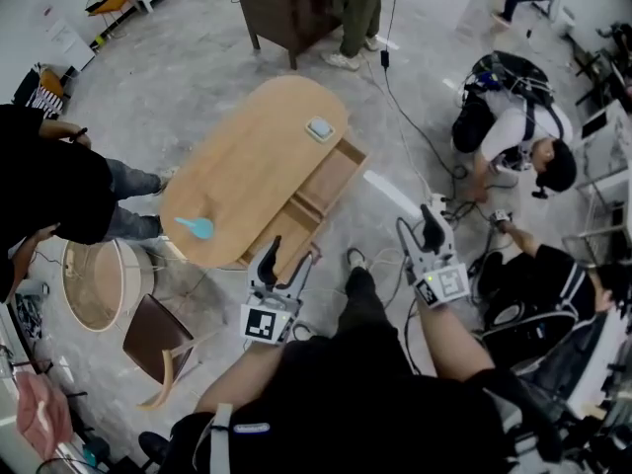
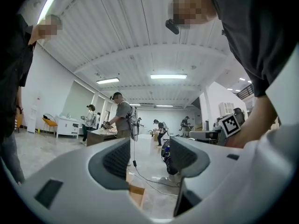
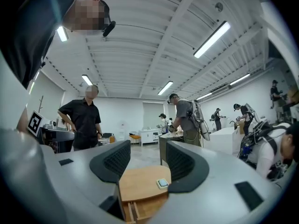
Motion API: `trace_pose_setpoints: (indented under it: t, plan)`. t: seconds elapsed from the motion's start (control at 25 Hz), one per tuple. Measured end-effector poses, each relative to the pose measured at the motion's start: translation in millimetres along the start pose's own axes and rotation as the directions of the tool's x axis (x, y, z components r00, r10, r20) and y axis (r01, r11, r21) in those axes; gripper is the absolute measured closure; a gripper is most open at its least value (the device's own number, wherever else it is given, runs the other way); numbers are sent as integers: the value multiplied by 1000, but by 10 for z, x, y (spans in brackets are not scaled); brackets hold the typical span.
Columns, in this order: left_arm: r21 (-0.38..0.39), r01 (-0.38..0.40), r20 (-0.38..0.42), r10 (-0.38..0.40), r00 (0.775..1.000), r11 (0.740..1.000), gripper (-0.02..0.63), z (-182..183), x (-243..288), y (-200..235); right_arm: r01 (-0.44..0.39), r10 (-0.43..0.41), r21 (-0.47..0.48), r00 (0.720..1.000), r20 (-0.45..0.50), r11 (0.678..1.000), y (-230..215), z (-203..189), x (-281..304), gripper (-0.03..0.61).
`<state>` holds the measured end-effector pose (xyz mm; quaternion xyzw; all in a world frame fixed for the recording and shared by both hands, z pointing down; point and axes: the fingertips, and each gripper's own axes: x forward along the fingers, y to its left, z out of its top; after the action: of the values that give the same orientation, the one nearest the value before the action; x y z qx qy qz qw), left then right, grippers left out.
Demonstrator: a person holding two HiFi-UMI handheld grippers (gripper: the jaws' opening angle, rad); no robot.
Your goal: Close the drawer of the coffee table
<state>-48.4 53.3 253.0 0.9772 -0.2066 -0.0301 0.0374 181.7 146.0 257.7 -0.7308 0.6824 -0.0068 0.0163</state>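
— While hanging short of the drawer (image 1: 314, 198), spread or pinching?
— Spread, both left hand-held gripper (image 2: 149, 156) and right hand-held gripper (image 3: 143, 160), empty.
— And the drawer?
— Pulled out of the surface (image 1: 247, 156), open, nearer the left one.

left gripper (image 1: 285, 261): jaws apart, nothing between, held low (forearm extended)
right gripper (image 1: 427, 227): jaws apart, empty, raised forward

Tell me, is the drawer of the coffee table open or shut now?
Open: the drawer juts out from the coffee table, its inside visible in the head view.
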Motion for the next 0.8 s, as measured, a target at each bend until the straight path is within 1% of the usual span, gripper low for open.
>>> trace_pose_setpoints:
  t: [0.12, 0.24, 0.36, 0.52, 0.64, 0.72, 0.8]
  plan:
    - [-20, -22, -26, 22, 999, 1000, 354, -318, 340, 43, -23, 23, 18, 999, -28, 1000, -294, -341, 329, 365]
    - [-38, -49, -76, 46, 996, 998, 354, -725, 691, 83, -64, 65, 20, 996, -58, 998, -566, -670, 649, 365]
    - [-58, -82, -111, 75, 991, 995, 354, -1092, 1054, 152, -82, 84, 25, 991, -100, 996, -856, -1022, 898, 365]
    - [-60, -114, -149, 104, 983, 992, 354, -1488, 1404, 296, -110, 113, 33, 989, -98, 993, -1089, -1391, 1141, 365]
    - [-44, -144, -171, 134, 976, 989, 354, -1744, 1562, 499, -125, 129, 36, 982, -137, 992, -1097, -1652, 1250, 365]
    - [-40, -165, -180, 155, 971, 986, 354, -1889, 1649, 638, -149, 153, 33, 975, -158, 988, -1011, -1804, 1309, 365]
    - [-38, -177, -180, 167, 969, 984, 354, -2011, 1719, 730, -172, 178, 53, 972, -153, 984, -869, -1903, 1371, 365]
